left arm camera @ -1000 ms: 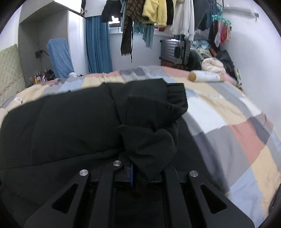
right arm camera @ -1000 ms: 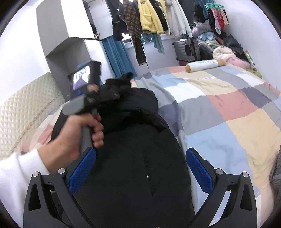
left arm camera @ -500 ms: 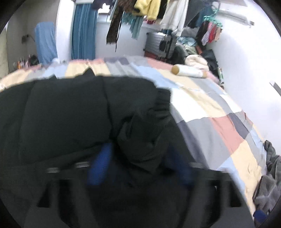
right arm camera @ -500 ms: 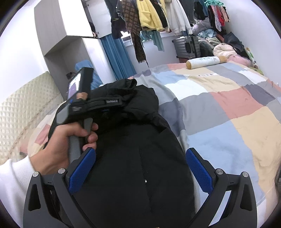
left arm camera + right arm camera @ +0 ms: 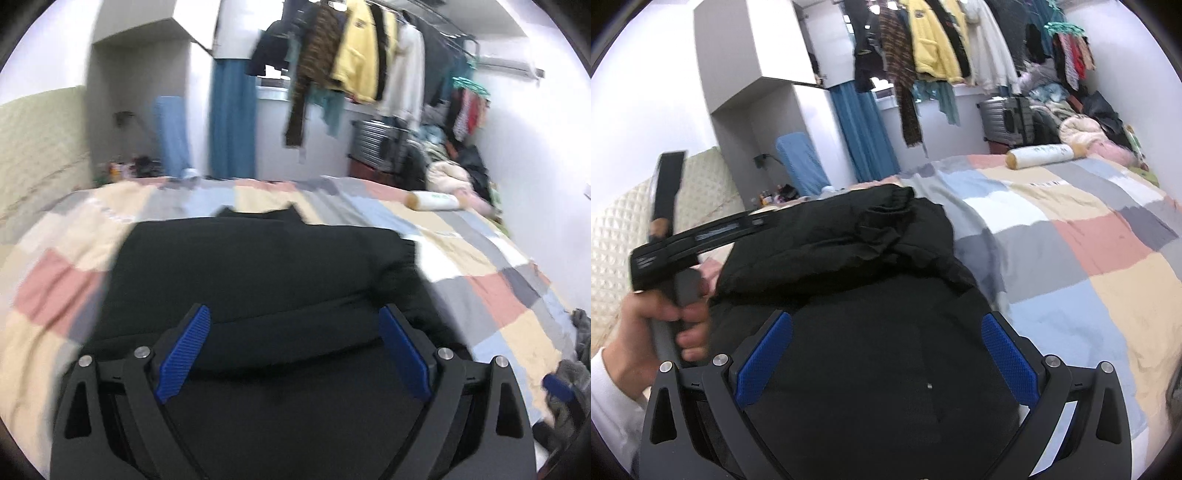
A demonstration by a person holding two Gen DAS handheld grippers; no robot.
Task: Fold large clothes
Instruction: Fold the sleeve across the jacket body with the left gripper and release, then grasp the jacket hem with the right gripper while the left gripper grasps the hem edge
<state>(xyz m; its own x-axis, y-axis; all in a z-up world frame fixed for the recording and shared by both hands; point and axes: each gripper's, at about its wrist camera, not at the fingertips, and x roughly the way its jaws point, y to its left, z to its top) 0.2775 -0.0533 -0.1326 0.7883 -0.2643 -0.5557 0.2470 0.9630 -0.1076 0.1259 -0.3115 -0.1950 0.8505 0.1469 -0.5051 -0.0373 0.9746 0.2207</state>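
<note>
Above the black jacket [image 5: 266,266], left gripper [image 5: 293,349] fingers just spread, empty, right gripper [image 5: 886,350] fingers wide, empty.

A black jacket [image 5: 849,295] fills the frame's middle, on a bedspread [image 5: 1071,258] checked in pink, grey, pale blue, cream and white. Upper centre: a yellow fleece [image 5: 927,40], a brown plaid scarf [image 5: 901,74]. Blue curtain [image 5: 858,133] centre-left. Blue gripper pads [image 5: 1008,360] below.

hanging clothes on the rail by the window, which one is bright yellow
The fleecy yellow jacket near the middle of the rail. To its left hangs a brown patterned scarf, to its right a white garment; nothing else there is yellow.
</note>
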